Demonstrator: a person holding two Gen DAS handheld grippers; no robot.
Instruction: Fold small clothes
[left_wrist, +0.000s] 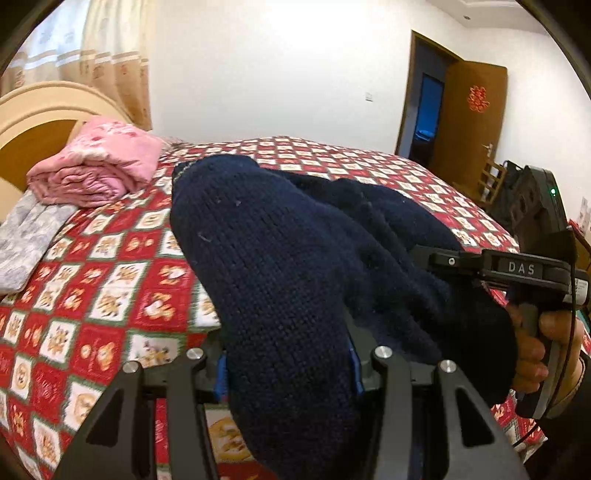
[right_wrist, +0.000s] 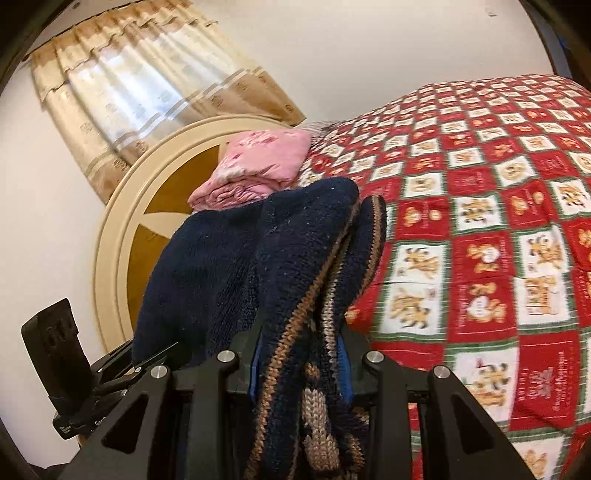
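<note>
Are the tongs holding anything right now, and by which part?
Both hold the navy knit sweater: left tongs clamp a bunched plain navy fold, right tongs clamp its brown-striped patterned edge.

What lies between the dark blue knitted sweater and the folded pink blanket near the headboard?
Only bare bedspread, red and white with bear squares, lies between the sweater and the pink blanket in the left wrist view. In the right wrist view the sweater overlaps the blanket, hiding that stretch.
</note>
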